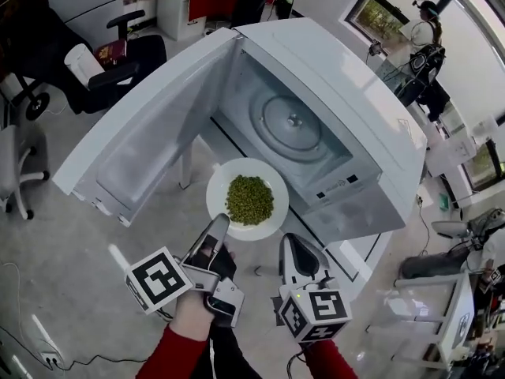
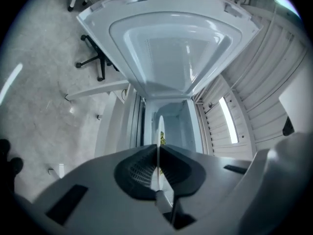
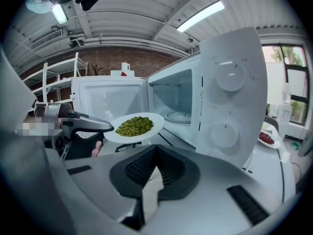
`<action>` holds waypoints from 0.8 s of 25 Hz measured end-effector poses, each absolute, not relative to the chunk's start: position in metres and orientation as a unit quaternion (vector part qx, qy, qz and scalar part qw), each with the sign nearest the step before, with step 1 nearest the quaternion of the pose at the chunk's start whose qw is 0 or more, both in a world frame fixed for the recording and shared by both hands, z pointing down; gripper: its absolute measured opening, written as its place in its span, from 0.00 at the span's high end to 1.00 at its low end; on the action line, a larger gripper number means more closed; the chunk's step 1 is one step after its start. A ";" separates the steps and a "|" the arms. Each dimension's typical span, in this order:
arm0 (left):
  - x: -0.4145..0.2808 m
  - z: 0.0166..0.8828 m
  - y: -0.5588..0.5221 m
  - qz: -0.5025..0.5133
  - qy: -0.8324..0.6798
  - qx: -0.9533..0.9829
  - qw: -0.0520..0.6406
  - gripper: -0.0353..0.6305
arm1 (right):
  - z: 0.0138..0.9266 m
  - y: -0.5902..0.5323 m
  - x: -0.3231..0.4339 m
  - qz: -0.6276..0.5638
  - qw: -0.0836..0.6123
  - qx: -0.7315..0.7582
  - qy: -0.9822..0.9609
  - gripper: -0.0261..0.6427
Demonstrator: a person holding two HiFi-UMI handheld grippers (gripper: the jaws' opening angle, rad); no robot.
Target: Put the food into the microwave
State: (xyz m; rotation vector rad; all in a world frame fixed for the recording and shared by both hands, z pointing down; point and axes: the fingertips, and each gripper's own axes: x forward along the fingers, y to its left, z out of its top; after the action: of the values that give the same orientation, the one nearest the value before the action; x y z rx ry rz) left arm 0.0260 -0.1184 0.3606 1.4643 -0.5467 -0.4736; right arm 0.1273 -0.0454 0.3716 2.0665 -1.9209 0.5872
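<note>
The white microwave (image 1: 355, 125) stands open, its door (image 1: 150, 133) swung out to the left and the glass turntable (image 1: 292, 121) bare inside. A white plate (image 1: 225, 188) heaped with green peas (image 1: 249, 199) hovers level just in front of the opening. My left gripper (image 1: 219, 223) is shut on the plate's near rim; in the left gripper view the plate (image 2: 160, 131) shows edge-on between the pads. My right gripper (image 1: 293, 243) hangs beside it to the right, shut and holding nothing. The right gripper view shows the peas (image 3: 134, 125) in front of the cavity (image 3: 173, 99).
Black office chairs (image 1: 118, 54) stand on the floor beyond the open door. A dish of red food (image 3: 266, 138) sits on the table to the right of the microwave. A person (image 1: 426, 22) stands by the windows at the far right.
</note>
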 end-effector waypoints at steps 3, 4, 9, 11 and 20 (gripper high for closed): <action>0.032 0.369 -0.122 -0.216 -0.242 0.651 0.687 0.91 | 0.380 -0.048 0.127 0.200 0.125 0.710 -0.664 0.94; 0.033 0.371 -0.123 -0.217 -0.242 0.650 0.687 0.91 | 0.382 -0.050 0.125 0.198 0.123 0.709 -0.666 0.94; 0.040 0.378 -0.127 -0.225 -0.238 0.647 0.689 0.91 | 0.390 -0.062 0.122 0.192 0.112 0.706 -0.673 0.94; 0.041 0.380 -0.129 -0.227 -0.238 0.645 0.690 0.91 | 0.391 -0.066 0.121 0.190 0.106 0.705 -0.675 0.94; 0.056 0.369 -0.151 -0.212 -0.237 0.674 0.667 0.91 | 0.380 -0.078 0.128 0.178 0.092 0.704 -0.682 0.94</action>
State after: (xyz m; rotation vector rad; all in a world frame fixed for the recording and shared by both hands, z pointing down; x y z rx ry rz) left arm 0.0560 -0.1512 0.3687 1.5202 -0.5352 -0.4792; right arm 0.1284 -0.0781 0.3805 2.0902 -2.0250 0.5283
